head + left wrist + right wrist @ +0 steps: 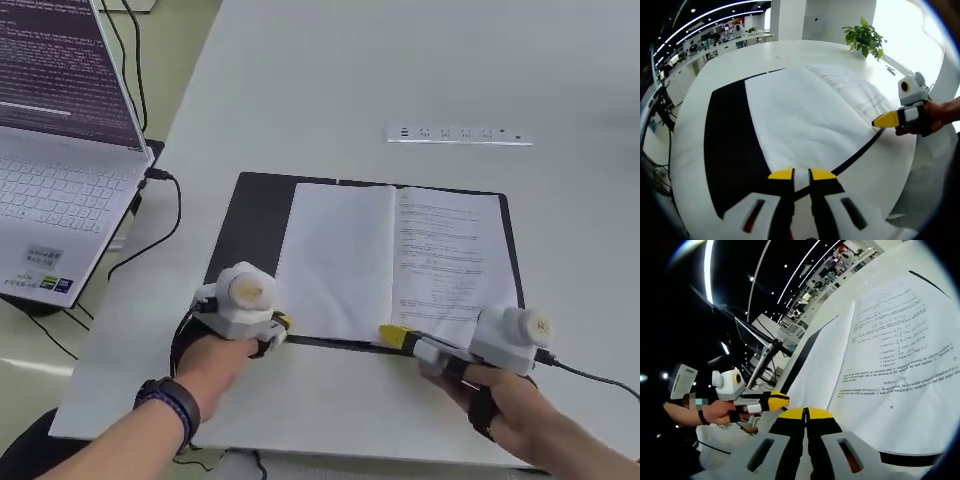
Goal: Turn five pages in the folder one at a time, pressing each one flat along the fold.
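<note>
**Folder page to be pressed flat along the fold**

Folder (262, 215) is laid open on the white table (330, 90), square to the person, with a laptop (60, 150) off to the left and a power strip (458, 134) beyond it. A blank turned page (335, 260) rests on the left half and a printed page (450, 260) on the right, with the fold (392, 260) between them.

The left gripper (283, 322) is held at the lower left corner of the turned page. Its jaws are drawn almost together, with only a slit between the yellow tips, and nothing is seen caught in them. The right gripper (392, 336) is set at the folder's near edge, just at the foot of the fold, and its jaws are pressed together on nothing.

The step in hand is judged to be the flattening of the turned page. It would be done best with the right gripper's closed tips laid on the paper just beside the fold and drawn from the near edge to the far edge in one even stroke. Light pressure should be used, since thin sheets can be creased or snagged by a pointed tip. The turned page's corner should be steadied by the left gripper, so that neither sheet nor folder is dragged across the smooth table. The stroke should be carried close to the fold, where the page is likeliest to spring up.
</note>
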Demonstrator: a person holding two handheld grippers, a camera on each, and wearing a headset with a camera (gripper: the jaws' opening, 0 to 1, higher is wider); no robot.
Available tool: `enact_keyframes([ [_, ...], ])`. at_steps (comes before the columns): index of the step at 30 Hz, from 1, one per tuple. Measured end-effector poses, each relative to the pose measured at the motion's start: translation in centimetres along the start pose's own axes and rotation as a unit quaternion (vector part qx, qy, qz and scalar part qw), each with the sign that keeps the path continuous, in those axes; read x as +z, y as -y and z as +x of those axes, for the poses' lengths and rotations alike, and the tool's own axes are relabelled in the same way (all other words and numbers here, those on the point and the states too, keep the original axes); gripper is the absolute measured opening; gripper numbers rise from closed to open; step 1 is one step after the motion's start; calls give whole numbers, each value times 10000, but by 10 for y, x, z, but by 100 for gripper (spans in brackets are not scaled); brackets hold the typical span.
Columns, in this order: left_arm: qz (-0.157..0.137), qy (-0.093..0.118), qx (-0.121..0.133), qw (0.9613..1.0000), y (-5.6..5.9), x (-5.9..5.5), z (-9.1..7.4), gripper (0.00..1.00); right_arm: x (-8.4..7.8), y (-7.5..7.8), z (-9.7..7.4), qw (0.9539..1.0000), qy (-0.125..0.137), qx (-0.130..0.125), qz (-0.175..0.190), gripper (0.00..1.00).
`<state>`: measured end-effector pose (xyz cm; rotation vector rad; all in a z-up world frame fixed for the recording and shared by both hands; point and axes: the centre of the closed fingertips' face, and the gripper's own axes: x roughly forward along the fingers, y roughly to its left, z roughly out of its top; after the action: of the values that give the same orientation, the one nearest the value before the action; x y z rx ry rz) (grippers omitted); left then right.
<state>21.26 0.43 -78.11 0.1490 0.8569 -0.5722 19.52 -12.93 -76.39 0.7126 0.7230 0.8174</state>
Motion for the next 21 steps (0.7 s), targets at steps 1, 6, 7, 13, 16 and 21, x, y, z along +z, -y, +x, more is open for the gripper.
enact_keyframes([
  [1, 4, 1, -12, 10000, 1, 0, 0, 12, 2, -1, -3, 10000, 45, -17, -73, 0],
  [6, -217, 234, -37, 9995, 5, 10, -9, 14, 9, -1, -13, 9994, 89, -154, -300, 0],
  [7, -244, 253, -45, 9994, 6, 11, -10, 16, 10, 0, -16, 9991, 91, -217, -341, 0],
  [13, -82, 412, -192, 9989, 20, 21, -18, 22, 18, 5, -33, 9958, 31, -523, -750, 5],
  [16, -35, 467, -230, 9986, 23, 27, -22, 25, 24, 8, -44, 9935, 69, -643, -942, 10],
  [21, 93, 544, -281, 9981, 28, 38, -29, 30, 35, 13, -62, 9895, 142, -833, -1169, 18],
])
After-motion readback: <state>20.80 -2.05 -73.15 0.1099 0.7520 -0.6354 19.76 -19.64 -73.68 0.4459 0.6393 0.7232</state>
